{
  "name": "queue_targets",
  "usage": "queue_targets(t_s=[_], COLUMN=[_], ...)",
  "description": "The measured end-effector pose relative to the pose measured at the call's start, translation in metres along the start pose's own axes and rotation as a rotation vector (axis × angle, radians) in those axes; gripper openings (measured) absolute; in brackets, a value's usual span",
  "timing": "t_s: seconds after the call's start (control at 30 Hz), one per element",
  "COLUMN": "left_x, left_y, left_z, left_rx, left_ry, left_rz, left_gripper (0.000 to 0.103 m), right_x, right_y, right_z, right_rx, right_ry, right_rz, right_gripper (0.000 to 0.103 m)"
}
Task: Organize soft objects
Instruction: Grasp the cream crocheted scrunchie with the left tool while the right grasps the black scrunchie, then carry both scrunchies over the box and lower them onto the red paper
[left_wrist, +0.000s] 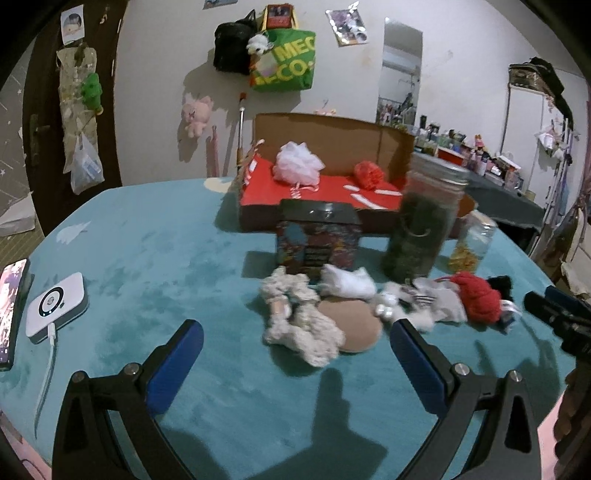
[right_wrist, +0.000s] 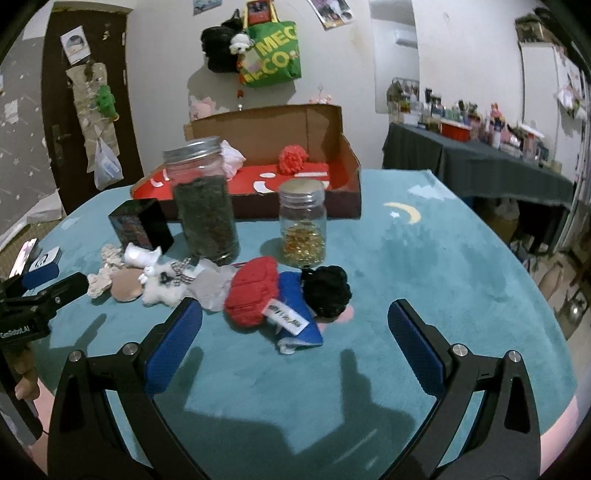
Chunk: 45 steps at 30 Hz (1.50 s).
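A row of soft things lies on the teal table: a beige rope toy (left_wrist: 299, 321) (right_wrist: 101, 275), a tan round pad (left_wrist: 356, 325) (right_wrist: 127, 286), a white plush (left_wrist: 347, 282) (right_wrist: 162, 284), a grey cloth (left_wrist: 441, 301) (right_wrist: 210, 286), a red knitted piece (left_wrist: 478, 297) (right_wrist: 253, 295), a blue cloth (right_wrist: 295, 314) and a black pompom (right_wrist: 327, 290). The cardboard box (left_wrist: 314, 218) (right_wrist: 347, 184) with a red floor holds a pink mesh puff (left_wrist: 297, 162) and a red pompom (left_wrist: 367, 173) (right_wrist: 291, 157). My left gripper (left_wrist: 295, 354) is open, just short of the rope toy. My right gripper (right_wrist: 295, 332) is open around the red piece and blue cloth.
A tall jar of dark leaves (left_wrist: 424, 225) (right_wrist: 205, 199), a small jar of gold bits (left_wrist: 471, 240) (right_wrist: 303, 223) and a dark patterned tin (left_wrist: 317, 236) (right_wrist: 142, 223) stand behind the soft things. A white power bank (left_wrist: 55, 304) and a phone (left_wrist: 11, 310) lie at the left.
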<state>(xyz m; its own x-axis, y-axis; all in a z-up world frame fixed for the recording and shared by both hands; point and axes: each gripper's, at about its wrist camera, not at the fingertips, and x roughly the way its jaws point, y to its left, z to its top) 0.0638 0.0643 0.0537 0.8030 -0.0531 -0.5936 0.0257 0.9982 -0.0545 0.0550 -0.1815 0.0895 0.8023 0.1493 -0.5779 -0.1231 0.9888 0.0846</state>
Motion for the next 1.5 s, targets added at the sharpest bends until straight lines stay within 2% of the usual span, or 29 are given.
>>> queue_targets(t_s=[0.13,0.3,0.37,0.43,0.47,0.5,0.53,0.6,0.63,0.67,0.7,0.93,1.03,1.27,1.5], left_x=[0.014,0.037,0.044,0.048,0.049,0.049,0.047,0.045,0.043,0.04,0.036,0.003,-0.005,0.004,0.014], left_y=[0.009,0.017,0.017,0.016,0.015,0.014,0.012,0.01,0.009,0.007,0.005,-0.016,-0.034,-0.071,-0.085], left_z=[0.006,0.01,0.01,0.01,0.01,0.011,0.011,0.011,0.012,0.012,0.013,0.021,0.025,0.026,0.022], left_rx=[-0.003,-0.011,-0.012,-0.012,-0.011,-0.009,-0.004,-0.003,0.0,0.006,0.018,0.073,0.11,0.168,0.189], left_ry=[0.032,0.146,0.184,0.201,0.207,0.203,0.199,0.197,0.187,0.176,0.158,0.055,0.031,0.048,0.076], left_rz=[0.008,-0.004,-0.027,-0.053,-0.075,-0.095,-0.113,-0.153,-0.146,-0.137,-0.126,-0.169,-0.219,-0.319,-0.349], left_gripper=[0.103,0.098,0.093,0.075,0.071,0.06,0.041,0.033,0.03,0.029,0.029,0.029,0.029,0.029,0.029], right_x=[0.011,0.032,0.041,0.049,0.054,0.059,0.063,0.073,0.074,0.072,0.071,0.043,0.03,0.027,0.038], right_y=[-0.017,-0.041,-0.047,-0.05,-0.052,-0.054,-0.055,-0.06,-0.062,-0.063,-0.064,-0.045,-0.026,0.012,0.023], right_z=[0.008,0.019,0.023,0.024,0.025,0.025,0.024,0.022,0.022,0.022,0.022,0.023,0.026,0.03,0.029], right_rx=[0.043,0.106,0.126,0.134,0.142,0.158,0.173,0.205,0.215,0.221,0.228,0.136,0.076,-0.004,-0.01], right_ry=[0.025,0.091,0.127,0.156,0.176,0.194,0.211,0.256,0.255,0.247,0.241,0.134,0.09,0.077,0.081], right_rz=[0.011,0.034,0.029,0.033,0.05,0.071,0.088,0.139,0.146,0.164,0.205,0.209,0.231,0.312,0.345], right_gripper=[0.103,0.103,0.102,0.102,0.099,0.09,0.083,0.05,0.045,0.031,0.029,0.027,0.027,0.027,0.027])
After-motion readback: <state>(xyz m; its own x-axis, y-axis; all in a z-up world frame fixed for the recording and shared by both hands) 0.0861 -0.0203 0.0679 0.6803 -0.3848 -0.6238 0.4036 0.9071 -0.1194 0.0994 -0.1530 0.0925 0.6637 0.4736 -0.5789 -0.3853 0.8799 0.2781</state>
